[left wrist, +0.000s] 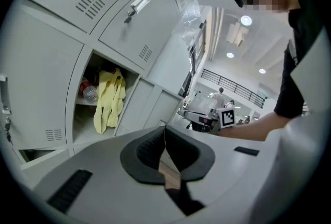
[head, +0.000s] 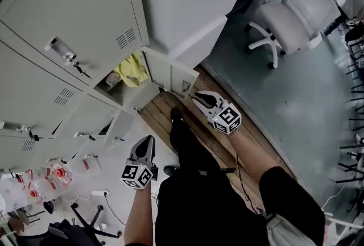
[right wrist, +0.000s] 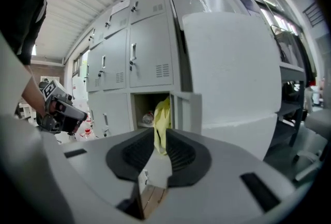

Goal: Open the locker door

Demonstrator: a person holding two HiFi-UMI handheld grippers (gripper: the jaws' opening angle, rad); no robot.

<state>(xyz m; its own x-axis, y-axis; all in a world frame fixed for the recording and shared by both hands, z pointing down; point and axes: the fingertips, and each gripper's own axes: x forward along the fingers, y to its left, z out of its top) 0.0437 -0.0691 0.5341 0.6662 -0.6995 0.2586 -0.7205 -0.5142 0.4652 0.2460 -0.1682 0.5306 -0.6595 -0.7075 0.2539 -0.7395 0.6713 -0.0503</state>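
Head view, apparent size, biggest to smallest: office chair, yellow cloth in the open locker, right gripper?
1. office chair, clearly largest.
2. right gripper, only slightly ahead, and it sits nearer the camera, so this place is unsure.
3. yellow cloth.

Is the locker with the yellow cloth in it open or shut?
Open. Its door stands swung out to one side, and the yellow cloth hanging inside shows plainly.
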